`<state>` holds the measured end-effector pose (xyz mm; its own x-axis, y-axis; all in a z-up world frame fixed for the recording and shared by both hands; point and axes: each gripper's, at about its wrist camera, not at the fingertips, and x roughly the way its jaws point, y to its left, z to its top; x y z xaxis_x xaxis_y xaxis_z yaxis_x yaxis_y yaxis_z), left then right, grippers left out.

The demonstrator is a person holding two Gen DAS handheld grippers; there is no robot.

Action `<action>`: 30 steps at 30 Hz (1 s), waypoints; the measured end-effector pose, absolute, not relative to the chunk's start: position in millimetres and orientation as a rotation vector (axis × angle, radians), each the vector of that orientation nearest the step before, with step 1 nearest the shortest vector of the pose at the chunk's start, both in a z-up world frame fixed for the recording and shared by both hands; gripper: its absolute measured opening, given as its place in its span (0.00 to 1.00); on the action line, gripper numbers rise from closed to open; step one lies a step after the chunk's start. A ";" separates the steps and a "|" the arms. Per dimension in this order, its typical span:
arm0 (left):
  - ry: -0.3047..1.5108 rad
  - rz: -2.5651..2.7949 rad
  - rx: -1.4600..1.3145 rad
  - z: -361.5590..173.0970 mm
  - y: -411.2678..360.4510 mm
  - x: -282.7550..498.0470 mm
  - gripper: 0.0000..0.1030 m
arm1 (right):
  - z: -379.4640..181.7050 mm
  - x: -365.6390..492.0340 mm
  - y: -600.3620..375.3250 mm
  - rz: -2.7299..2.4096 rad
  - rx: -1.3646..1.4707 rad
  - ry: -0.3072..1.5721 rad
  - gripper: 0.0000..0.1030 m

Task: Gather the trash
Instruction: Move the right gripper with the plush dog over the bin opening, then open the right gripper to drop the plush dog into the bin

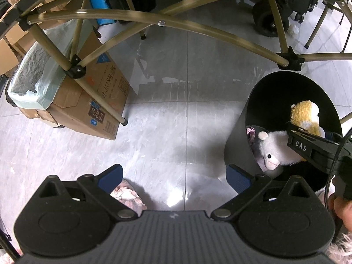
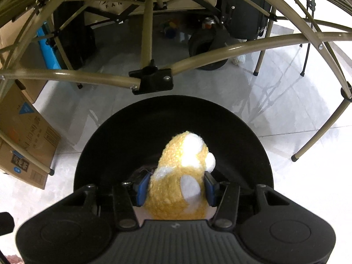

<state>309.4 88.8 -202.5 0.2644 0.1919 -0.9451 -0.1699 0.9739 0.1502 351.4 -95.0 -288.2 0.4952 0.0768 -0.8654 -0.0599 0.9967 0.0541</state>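
Note:
A yellow and white plush toy (image 2: 178,176) is squeezed between the blue pads of my right gripper (image 2: 176,187), which is shut on it and points down into the mouth of a round black bin (image 2: 110,136). In the left wrist view the same yellow plush toy (image 1: 305,114) hangs over the black bin (image 1: 237,145), held by the right gripper's black fingers (image 1: 305,145). A white plush animal (image 1: 275,151) and a bit of pink cloth (image 1: 250,134) lie inside the bin. My left gripper (image 1: 173,176) stands open over the floor, with nothing between its fingers. A crumpled pink item (image 1: 127,195) lies on the tiles by its left finger.
A cardboard box (image 1: 94,101) lined with a pale green bag (image 1: 33,83) stands at the left. Olive metal frame tubes (image 1: 198,26) of folding furniture cross overhead and close behind the bin (image 2: 220,55). A black wheel (image 1: 268,19) and dark bags stand farther back. A hand (image 1: 338,206) grips the right tool.

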 end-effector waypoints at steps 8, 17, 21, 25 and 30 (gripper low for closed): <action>1.287 0.252 0.023 -204.7 89.8 309.7 0.99 | -287.4 349.5 -85.0 0.087 -0.077 1.047 0.49; 1.292 0.255 0.019 -205.1 89.7 309.4 0.99 | -289.1 351.7 -84.1 0.092 -0.088 1.105 0.58; 1.295 0.259 0.015 -205.5 91.7 308.5 0.99 | -288.4 351.6 -82.6 0.089 -0.100 1.116 0.86; 1.294 0.261 0.011 -204.5 93.1 307.4 0.99 | -289.2 352.7 -82.0 0.096 -0.114 1.155 1.00; 1.289 0.257 0.002 -201.4 94.8 305.8 0.99 | -285.8 348.8 -82.6 0.117 -0.093 1.194 1.00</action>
